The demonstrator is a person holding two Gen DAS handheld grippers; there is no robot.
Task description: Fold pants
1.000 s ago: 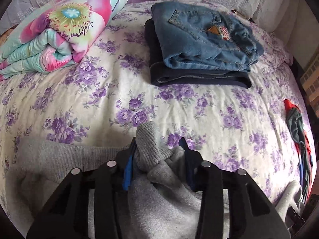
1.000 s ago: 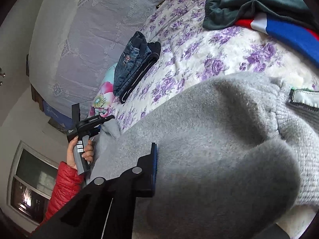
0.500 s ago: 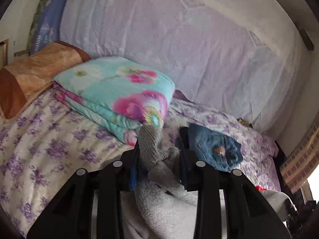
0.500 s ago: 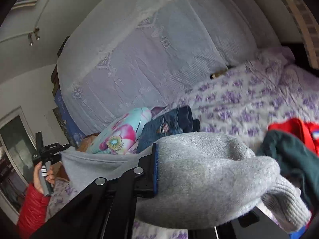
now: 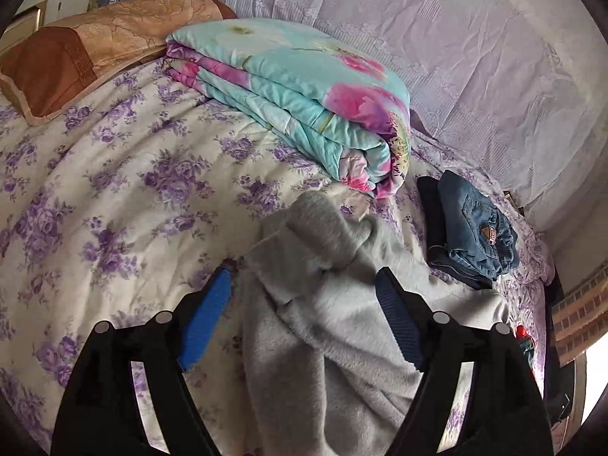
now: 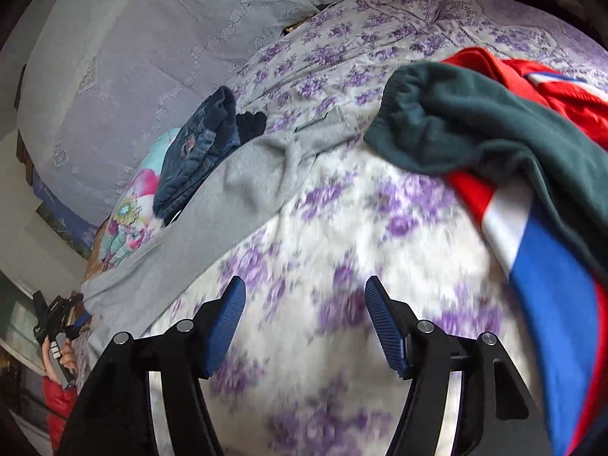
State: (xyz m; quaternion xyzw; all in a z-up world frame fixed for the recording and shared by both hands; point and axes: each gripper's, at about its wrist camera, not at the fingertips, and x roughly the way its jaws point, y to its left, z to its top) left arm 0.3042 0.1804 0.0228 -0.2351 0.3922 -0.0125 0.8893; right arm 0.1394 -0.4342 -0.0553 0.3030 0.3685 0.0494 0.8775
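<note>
The grey pants (image 5: 326,311) lie stretched over the flowered bed sheet (image 5: 114,174), their ribbed cuff (image 5: 323,224) bunched just ahead of my left gripper (image 5: 303,271). Its jaws are opening; the cloth lies loose between the blue pads (image 5: 207,323) and they do not press on it. In the right wrist view the grey pants (image 6: 228,190) run from the middle down to the far left. My right gripper (image 6: 304,281) hovers over bare sheet beside them, jaws opening, nothing between them. My left gripper (image 6: 53,319) shows small at the far left, held by a hand.
A folded floral quilt (image 5: 304,87) and a brown pillow (image 5: 76,49) lie near the lace-covered wall. Folded jeans (image 5: 475,235) sit on a dark garment to the right. A heap of green, red and blue clothes (image 6: 494,133) lies right of my right gripper.
Both grippers have let go of the grey pants, which now lie on the bed. The left gripper swung toward the pillow end; the right one dropped back over bare sheet.
</note>
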